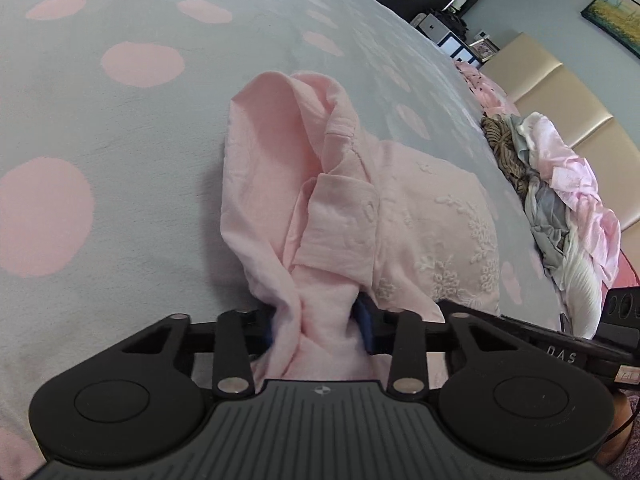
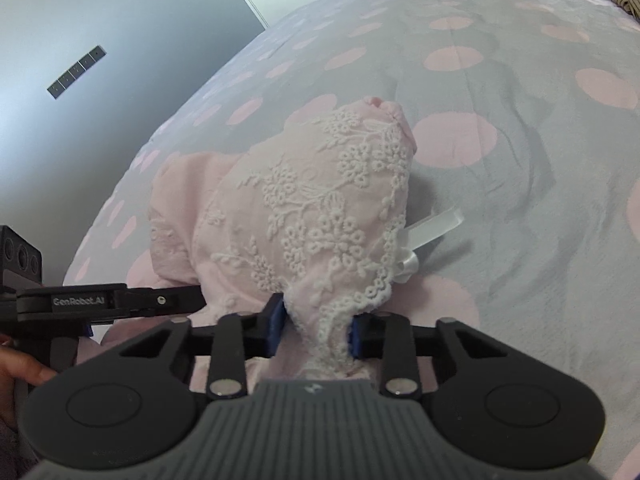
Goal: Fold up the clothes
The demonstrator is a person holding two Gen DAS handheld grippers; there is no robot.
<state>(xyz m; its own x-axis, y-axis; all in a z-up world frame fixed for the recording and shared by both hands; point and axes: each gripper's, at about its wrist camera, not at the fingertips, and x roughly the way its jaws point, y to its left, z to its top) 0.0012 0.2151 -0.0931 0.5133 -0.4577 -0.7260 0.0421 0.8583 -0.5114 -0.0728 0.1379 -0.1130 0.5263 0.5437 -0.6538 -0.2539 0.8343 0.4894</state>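
Observation:
A pale pink garment [image 1: 320, 200] with white floral embroidery lies bunched on the bed. My left gripper [image 1: 320, 324] is shut on a gathered pink part of it near the cuffed sleeve. My right gripper [image 2: 318, 328] is shut on its lace-trimmed embroidered edge [image 2: 320, 216]. A white ribbon bow [image 2: 424, 240] hangs at the garment's right side. The left gripper's body shows in the right wrist view [image 2: 100, 302], close beside on the left. The right gripper's body shows at the right edge of the left wrist view [image 1: 560, 344].
The bed has a grey cover with pink dots [image 1: 120, 128]. A pile of other clothes [image 1: 560, 192] lies along the bed's right side by a beige padded headboard [image 1: 568, 92]. A wall and wardrobe [image 2: 100, 40] stand beyond the bed.

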